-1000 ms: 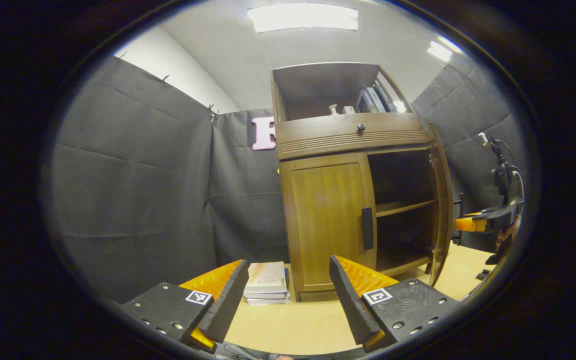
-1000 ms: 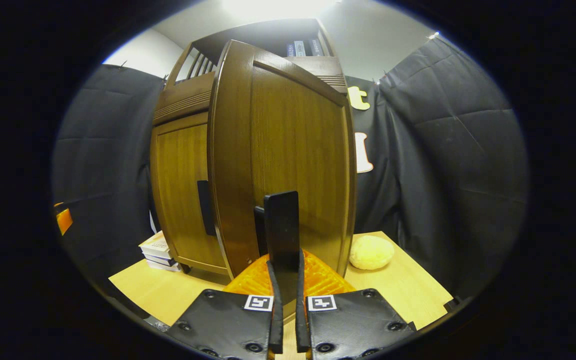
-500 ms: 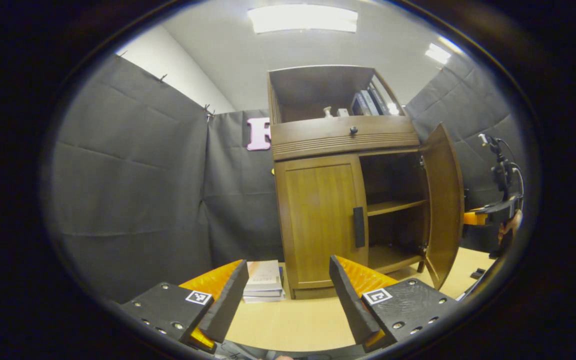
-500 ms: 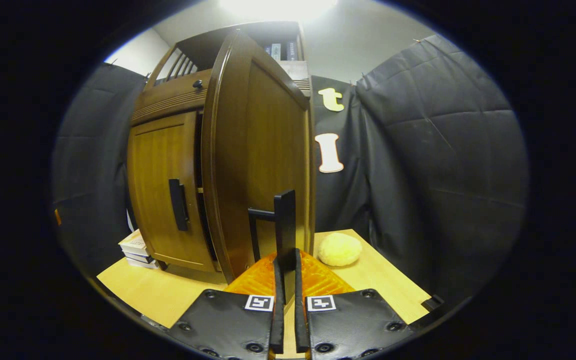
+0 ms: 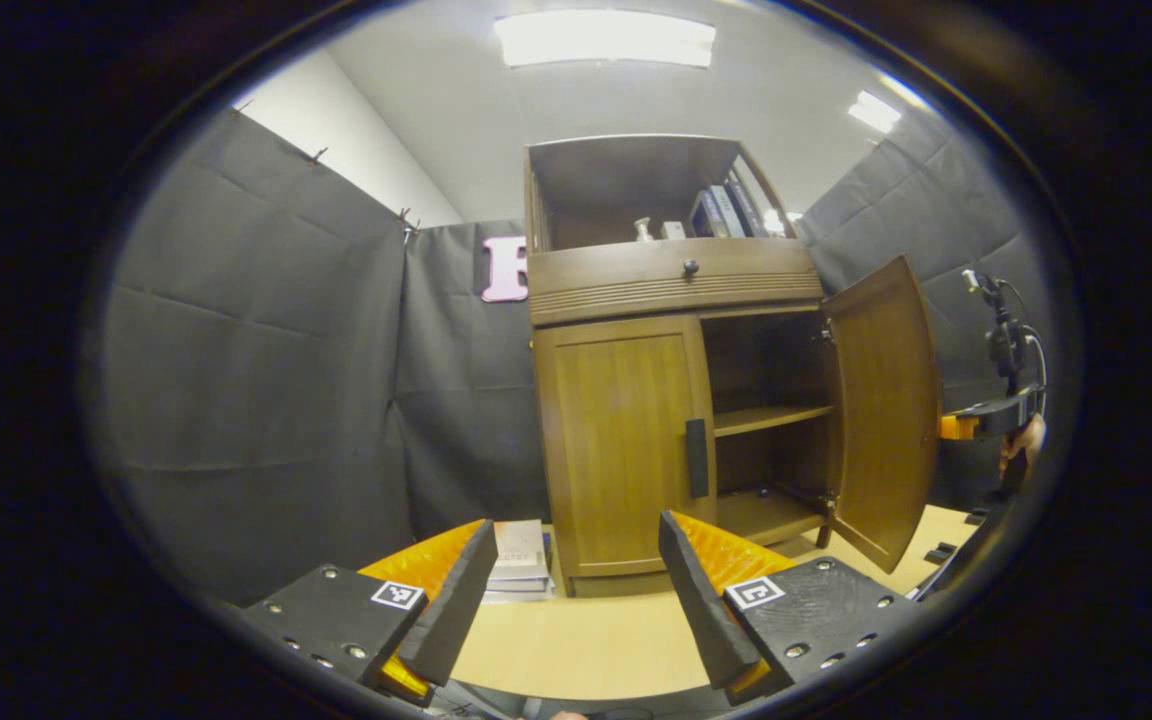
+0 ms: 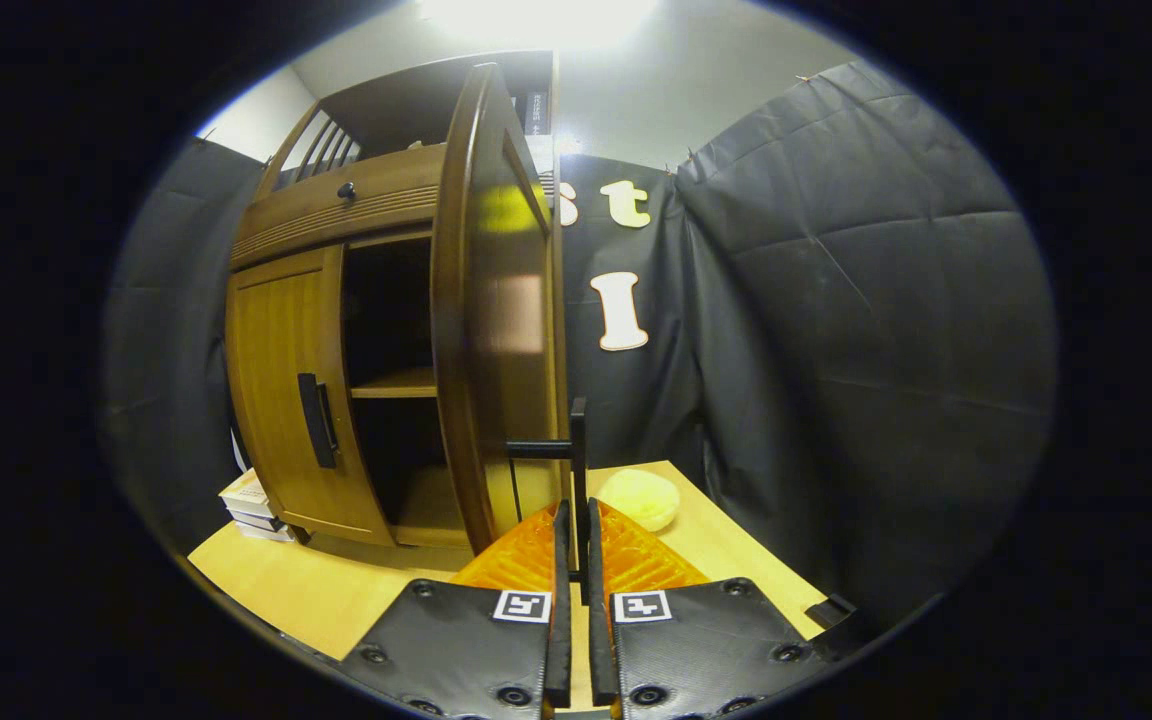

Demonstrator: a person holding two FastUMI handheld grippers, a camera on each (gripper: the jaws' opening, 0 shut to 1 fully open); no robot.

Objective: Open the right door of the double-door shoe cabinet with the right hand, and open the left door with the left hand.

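The brown wooden shoe cabinet (image 5: 671, 285) stands on the table. Its right door (image 5: 881, 400) hangs wide open, showing a shelf (image 5: 771, 418) inside. The left door (image 5: 621, 445) is closed, with a black handle (image 5: 696, 457) on its inner edge. My left gripper (image 5: 576, 585) is open, low in front of the left door and apart from it. In the right gripper view, the right gripper (image 6: 574, 540) is shut on the right door's black handle (image 6: 576, 460); the open door (image 6: 496, 310) is seen nearly edge-on. The right gripper (image 5: 976, 424) and the hand holding it also appear far right in the left gripper view.
A stack of books (image 5: 521, 570) lies on the light wooden table (image 5: 576, 645) left of the cabinet. A pale yellow round object (image 6: 641, 497) sits on the table behind the open door. Books and small items stand on the cabinet's top shelf (image 5: 716, 212).
The right door has swung further open, pulled by the right gripper, so the cabinet's inside now shows in both views. The left gripper stayed open and barely moved.
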